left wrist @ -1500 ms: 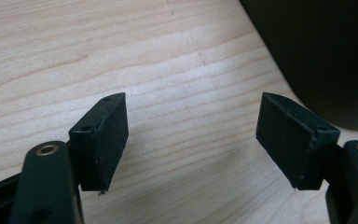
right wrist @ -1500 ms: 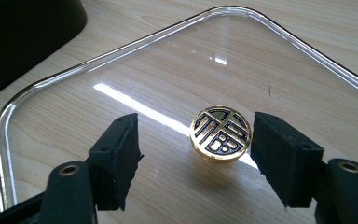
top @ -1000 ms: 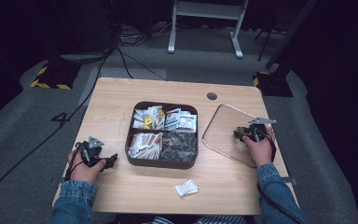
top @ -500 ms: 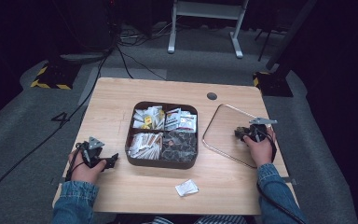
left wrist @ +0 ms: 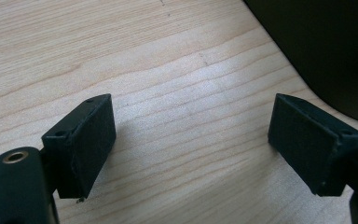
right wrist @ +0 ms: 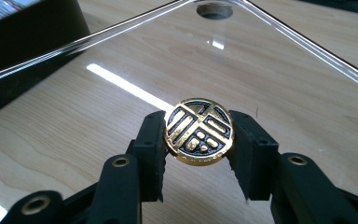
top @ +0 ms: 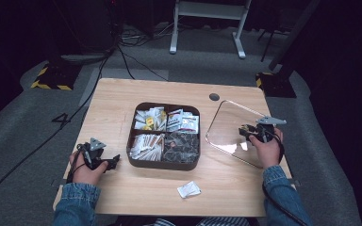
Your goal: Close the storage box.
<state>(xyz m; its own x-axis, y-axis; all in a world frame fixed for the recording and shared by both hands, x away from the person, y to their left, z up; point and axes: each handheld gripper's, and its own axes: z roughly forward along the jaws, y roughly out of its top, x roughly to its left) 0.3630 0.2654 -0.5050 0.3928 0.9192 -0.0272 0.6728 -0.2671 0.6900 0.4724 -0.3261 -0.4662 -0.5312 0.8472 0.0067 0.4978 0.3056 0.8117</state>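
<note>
A clear square lid (top: 228, 123) lies on the wooden table to the right of a dark four-part tray (top: 163, 165). In the middle of the lid (right wrist: 121, 60) stands a round black-and-gold knob (right wrist: 199, 130). My right gripper (right wrist: 198, 145) is shut on that knob, one pad on each side; from above, the right gripper (top: 246, 132) reaches in over the lid's right part. My left gripper (top: 113, 161) rests on the table left of the tray. Its jaws (left wrist: 191, 140) stand wide open over bare wood with nothing between them.
The tray's compartments hold several sachets and packets. A small white packet (top: 188, 189) lies near the table's front edge. A cable hole (top: 214, 97) sits behind the lid. The tray's dark wall (left wrist: 335, 46) is close to the left gripper's right jaw.
</note>
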